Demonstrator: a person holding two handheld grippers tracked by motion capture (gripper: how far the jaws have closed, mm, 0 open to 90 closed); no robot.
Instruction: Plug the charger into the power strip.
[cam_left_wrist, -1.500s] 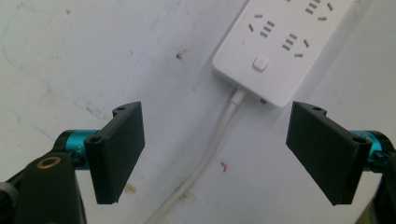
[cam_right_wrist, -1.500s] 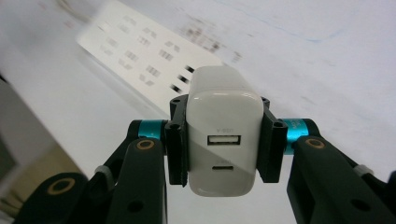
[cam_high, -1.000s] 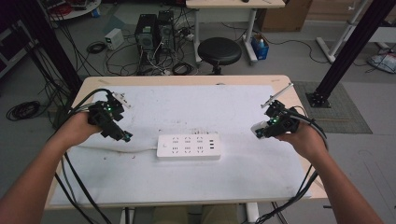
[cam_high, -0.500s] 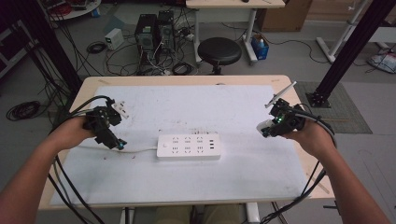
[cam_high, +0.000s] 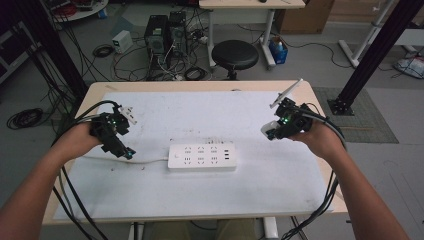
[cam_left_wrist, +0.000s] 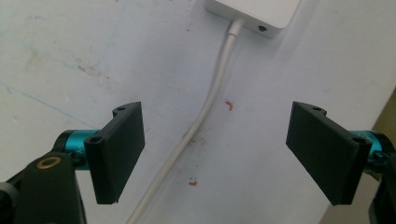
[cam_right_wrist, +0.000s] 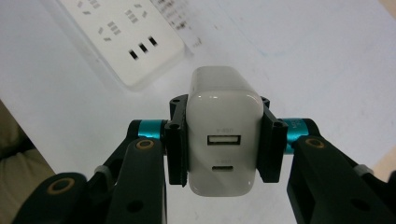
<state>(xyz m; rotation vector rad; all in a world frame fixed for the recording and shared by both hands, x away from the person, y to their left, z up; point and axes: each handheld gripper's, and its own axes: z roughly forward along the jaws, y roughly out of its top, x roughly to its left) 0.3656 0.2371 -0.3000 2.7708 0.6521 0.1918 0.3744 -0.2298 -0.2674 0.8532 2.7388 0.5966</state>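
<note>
Across a white-topped table (cam_high: 200, 200), with forearms entering from the near edge. At centre, flat on the top, a white power strip (cam_high: 202, 156), sockets up, its cord (cam_left_wrist: 205, 112) trailing off toward the left gripper (cam_high: 120, 149). Left gripper low beside the strip's cord end, jaws spread wide either side of the cord, touching nothing. Right gripper (cam_right_wrist: 222, 135) lifted clear of the table, well apart from the strip's far end, jaws pinching a white charger (cam_right_wrist: 223, 128) by its two flanks (USB ports facing the camera, prongs hidden from sight).

Likely next: charger down into a socket on the strip. Risks from here: prongs out of line with the slots, since hidden behind the charger's body, so scraping or jamming on the strip's face; strip sliding or tipping under the push, with nothing pinning it while the left jaws stand open; smooth charger slipping or twisting in the pads under pressure; left gripper snagging the cord.

No containers on the table; nearest thing to one, the strip's sockets, all empty.
</note>
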